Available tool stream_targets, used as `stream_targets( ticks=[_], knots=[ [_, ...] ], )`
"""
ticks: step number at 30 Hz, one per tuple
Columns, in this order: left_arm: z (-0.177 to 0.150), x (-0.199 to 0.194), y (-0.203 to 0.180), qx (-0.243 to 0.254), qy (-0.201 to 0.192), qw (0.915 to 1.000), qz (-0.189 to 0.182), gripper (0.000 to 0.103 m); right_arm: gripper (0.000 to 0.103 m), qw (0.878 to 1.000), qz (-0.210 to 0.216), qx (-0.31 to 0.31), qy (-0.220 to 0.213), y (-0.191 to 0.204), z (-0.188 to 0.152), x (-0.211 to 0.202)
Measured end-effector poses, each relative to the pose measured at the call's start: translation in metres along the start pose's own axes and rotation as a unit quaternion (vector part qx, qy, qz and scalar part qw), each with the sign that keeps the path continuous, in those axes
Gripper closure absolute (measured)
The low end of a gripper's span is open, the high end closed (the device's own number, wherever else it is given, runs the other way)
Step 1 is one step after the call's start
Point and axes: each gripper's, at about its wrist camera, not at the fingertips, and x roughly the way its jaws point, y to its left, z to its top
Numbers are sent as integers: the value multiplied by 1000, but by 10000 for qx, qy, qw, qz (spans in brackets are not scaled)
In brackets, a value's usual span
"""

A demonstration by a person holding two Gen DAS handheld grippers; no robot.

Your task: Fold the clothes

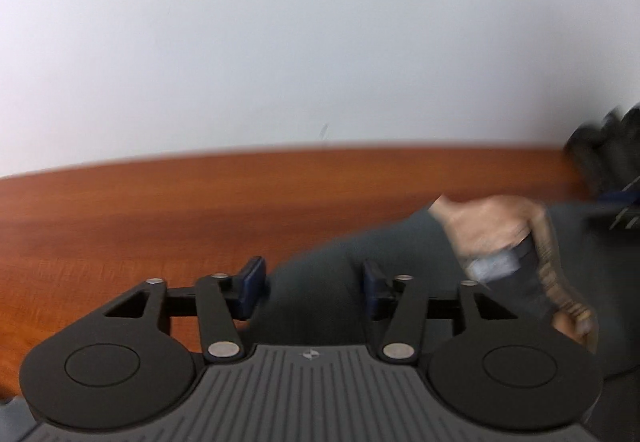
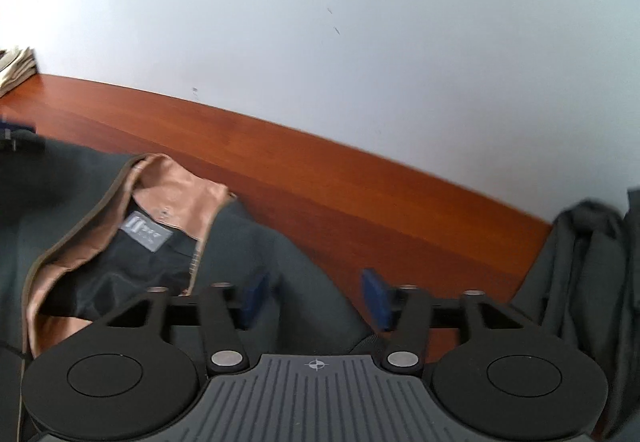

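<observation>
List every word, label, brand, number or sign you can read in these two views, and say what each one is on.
Nothing can be read for certain.
Grey label inside the collar of the dark jacket: a pale logo mark with small print beside it, too blurred to read.
The same label in the left wrist view: motion-blurred, unreadable.
Crosshair mark on each gripper body: a symbol only, no text.

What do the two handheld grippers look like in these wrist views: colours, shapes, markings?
Both look alike. The left gripper and right gripper each have a grey ribbed body with a small crosshair mark, two black round discs, black linkage bars with silver pivot pins, and dark blue pads on the fingers. No cables, hands or sleeves show.
</observation>
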Motion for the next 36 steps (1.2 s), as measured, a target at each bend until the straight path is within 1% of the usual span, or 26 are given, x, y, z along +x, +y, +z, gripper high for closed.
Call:
stream_targets(
  ticks=[1, 2, 3, 5, 8, 10, 12, 15, 16, 19, 22, 24, 31, 32, 34, 36],
  knots=[
    [4, -8, 1, 3, -161, 9999, -61, 24, 32, 9999, -26, -90, -68, 2, 1, -5],
    [9, -15, 1, 39, -243, 9996, -129, 23, 32, 9998, -56, -156, -141, 4, 3, -13],
    [14, -21, 1, 63, -271, 9994, -196, 23, 32, 9995, 37, -199, -223, 6, 4, -20],
    [18, -30, -2, 53, -168, 9994, -295, 23, 33, 9983, 309, -306, -379, 12, 5, -34],
    [10, -41, -12, -113, 83, 9990, -426, 24, 36, 9932, 877, -670, -357, 31, 0, -42],
    [-2, -47, -24, -150, 293, 9981, -528, 26, 40, 9864, 1322, -942, -252, 46, -9, -42],
    [-19, -56, -38, -99, 513, 9971, -552, 26, 49, 9768, 1819, -1128, -75, 58, -18, -38],
    [-37, -71, -58, -132, 713, 9958, -562, 26, 58, 9620, 2445, -1200, 188, 71, -29, -30],
    [-43, -75, -60, -206, 787, 9952, -552, 26, 59, 9570, 2619, -1228, 226, 74, -32, -28],
    [-57, -85, -67, -487, 1011, 9931, -332, 30, 59, 9425, 3003, -1443, 268, 86, -42, -28],
    [-63, -91, -72, -794, 1005, 9913, -294, 30, 60, 9381, 3075, -1564, 321, 98, -53, -24],
    [-62, -88, -72, -949, 1060, 9895, -243, 30, 60, 9375, 3001, -1738, 276, 105, -56, -22],
    [-64, -60, -62, -1345, 1170, 9838, -202, 30, 60, 9385, 2758, -2079, -27, 130, -56, -11],
    [-63, -57, -58, -1459, 1191, 9819, -219, 30, 60, 9394, 2681, -2136, -53, 134, -55, -9],
    [-60, -44, -52, -1697, 1208, 9776, -311, 30, 61, 9395, 2704, -2101, -105, 137, -52, -5],
    [-55, -30, -47, -1823, 1182, 9751, -451, 31, 66, 9394, 2739, -2057, -126, 140, -50, -1]
  ],
)
